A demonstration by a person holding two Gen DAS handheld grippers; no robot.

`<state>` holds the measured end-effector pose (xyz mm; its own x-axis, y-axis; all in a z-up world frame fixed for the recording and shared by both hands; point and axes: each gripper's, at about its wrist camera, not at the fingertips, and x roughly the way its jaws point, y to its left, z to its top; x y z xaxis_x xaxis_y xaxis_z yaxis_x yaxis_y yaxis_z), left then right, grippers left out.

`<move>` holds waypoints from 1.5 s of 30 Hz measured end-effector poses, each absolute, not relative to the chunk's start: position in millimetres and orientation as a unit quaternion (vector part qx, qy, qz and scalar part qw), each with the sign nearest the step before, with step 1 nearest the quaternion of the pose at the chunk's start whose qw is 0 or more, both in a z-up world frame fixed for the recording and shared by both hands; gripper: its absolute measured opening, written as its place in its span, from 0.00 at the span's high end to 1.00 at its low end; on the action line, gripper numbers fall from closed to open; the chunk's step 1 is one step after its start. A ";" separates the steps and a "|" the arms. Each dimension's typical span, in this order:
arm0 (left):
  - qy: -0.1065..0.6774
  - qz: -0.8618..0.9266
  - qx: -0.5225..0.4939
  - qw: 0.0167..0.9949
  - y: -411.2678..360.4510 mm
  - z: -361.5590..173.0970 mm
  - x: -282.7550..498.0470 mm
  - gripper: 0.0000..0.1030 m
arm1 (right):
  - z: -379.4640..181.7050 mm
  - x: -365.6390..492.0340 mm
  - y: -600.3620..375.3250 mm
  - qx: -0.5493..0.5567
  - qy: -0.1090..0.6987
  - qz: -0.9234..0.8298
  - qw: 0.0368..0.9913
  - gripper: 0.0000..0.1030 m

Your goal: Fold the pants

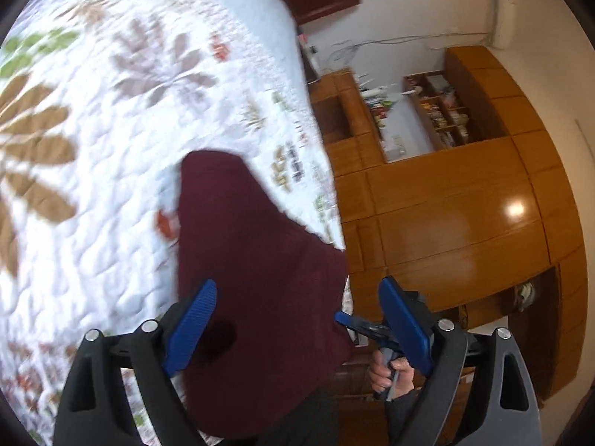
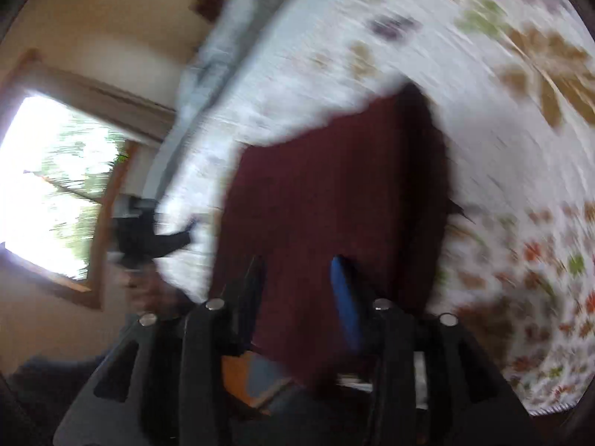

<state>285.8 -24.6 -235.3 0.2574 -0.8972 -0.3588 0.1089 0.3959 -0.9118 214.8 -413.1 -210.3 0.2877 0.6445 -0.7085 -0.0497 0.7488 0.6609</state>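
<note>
Dark maroon pants (image 1: pixel 260 278) lie folded on a white quilted bedspread with leaf prints (image 1: pixel 111 148), near the bed's edge. My left gripper (image 1: pixel 297 319) is open, its blue pads (image 1: pixel 191 325) spread wide, with the pants between and beneath them. The right gripper (image 1: pixel 357 325) shows in the left wrist view at the pants' edge, held by a hand. In the blurred right wrist view the right gripper (image 2: pixel 297 290) hovers over the pants (image 2: pixel 327 193) with a gap between its fingers (image 2: pixel 344 308). The left gripper (image 2: pixel 160 238) appears at the left there.
Wooden cabinets and shelves (image 1: pixel 446 186) stand beside the bed. A window (image 2: pixel 55 186) is at the left of the right wrist view. A pale pillow or folded bedding (image 2: pixel 223 37) lies at the head of the bed.
</note>
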 end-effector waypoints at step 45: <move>0.629 -0.349 -0.274 0.638 -92.6 -255.4 288.5 0.68 | -197.6 223.2 -389.4 0.231 0.619 0.221 0.717 0.62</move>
<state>288.5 -92.6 -255.4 -0.0343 -0.7905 -0.6115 0.1004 0.6060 -0.7891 223.2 -389.4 -197.6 0.1360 0.6025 -0.7865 -0.0307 0.7960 0.6045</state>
